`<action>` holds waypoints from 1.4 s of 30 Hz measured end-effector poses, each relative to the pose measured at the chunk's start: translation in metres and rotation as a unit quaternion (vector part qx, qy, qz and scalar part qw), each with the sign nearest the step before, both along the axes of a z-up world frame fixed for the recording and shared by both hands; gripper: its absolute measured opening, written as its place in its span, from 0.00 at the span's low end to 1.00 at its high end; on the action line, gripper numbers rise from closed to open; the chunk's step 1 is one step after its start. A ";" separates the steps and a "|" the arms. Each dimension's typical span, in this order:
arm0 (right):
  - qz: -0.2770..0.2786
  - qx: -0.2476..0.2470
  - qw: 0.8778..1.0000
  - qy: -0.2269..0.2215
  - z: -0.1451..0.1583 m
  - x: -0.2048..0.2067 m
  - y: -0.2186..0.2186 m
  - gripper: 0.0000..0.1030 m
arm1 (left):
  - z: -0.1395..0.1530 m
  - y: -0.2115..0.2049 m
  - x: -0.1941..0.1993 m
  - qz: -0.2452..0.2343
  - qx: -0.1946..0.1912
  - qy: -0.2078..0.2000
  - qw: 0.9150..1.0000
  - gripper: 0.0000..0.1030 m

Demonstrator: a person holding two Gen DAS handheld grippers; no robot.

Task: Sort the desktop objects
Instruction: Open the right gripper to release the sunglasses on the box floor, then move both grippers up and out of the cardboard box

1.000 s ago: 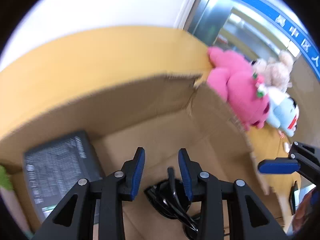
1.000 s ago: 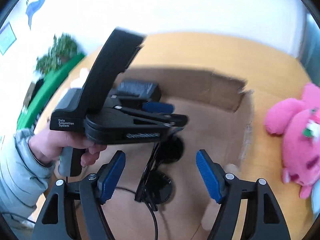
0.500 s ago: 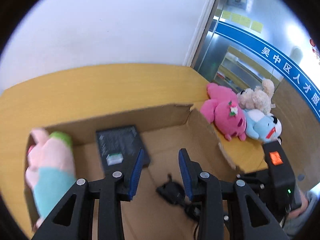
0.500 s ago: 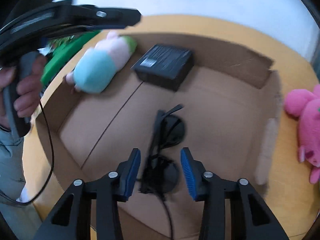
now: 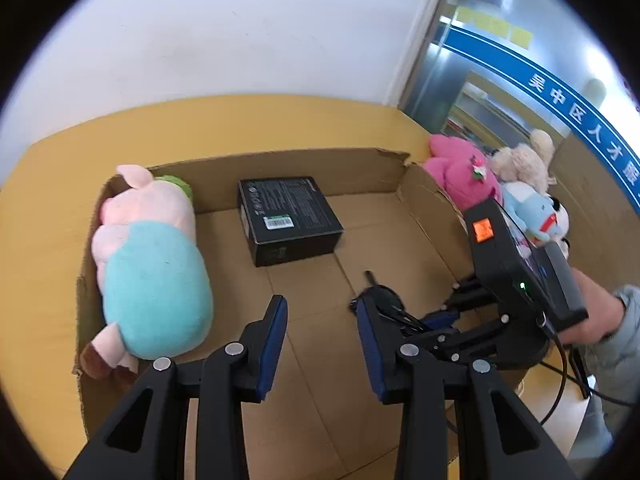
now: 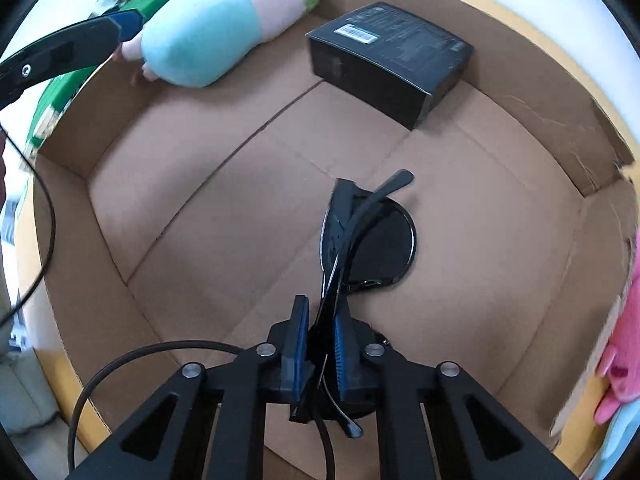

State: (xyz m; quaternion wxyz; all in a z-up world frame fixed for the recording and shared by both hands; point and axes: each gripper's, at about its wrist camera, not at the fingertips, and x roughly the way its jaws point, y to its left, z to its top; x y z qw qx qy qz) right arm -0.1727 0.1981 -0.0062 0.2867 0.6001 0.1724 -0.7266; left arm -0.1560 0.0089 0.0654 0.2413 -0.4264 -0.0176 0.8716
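Observation:
Black sunglasses [image 6: 360, 236] lie on the floor of an open cardboard box [image 6: 200, 184]. My right gripper [image 6: 320, 340] is shut on the sunglasses' frame, low inside the box. It shows at the right of the left wrist view [image 5: 448, 316], with the sunglasses [image 5: 380, 300] partly hidden behind my left finger. My left gripper [image 5: 320, 344] is open and empty above the box's near side. A black carton [image 5: 288, 214] and a pink and teal plush pig [image 5: 148, 264] lie in the box [image 5: 424, 208].
A pink plush [image 5: 464, 176], a beige plush [image 5: 524, 164] and a blue and white plush [image 5: 536, 216] sit on the yellow table [image 5: 48, 184] right of the box. A white wall stands behind. A black cable [image 6: 120, 368] loops by the right gripper.
My left gripper has pulled up and back from the sunglasses, and the whole box now shows. My right gripper has come down and closed from wide open onto the sunglasses.

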 end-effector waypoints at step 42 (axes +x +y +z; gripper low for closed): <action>0.074 -0.242 0.961 0.115 0.100 0.185 -0.068 0.95 | -0.057 -0.115 0.155 0.106 0.036 -0.087 0.990 0.54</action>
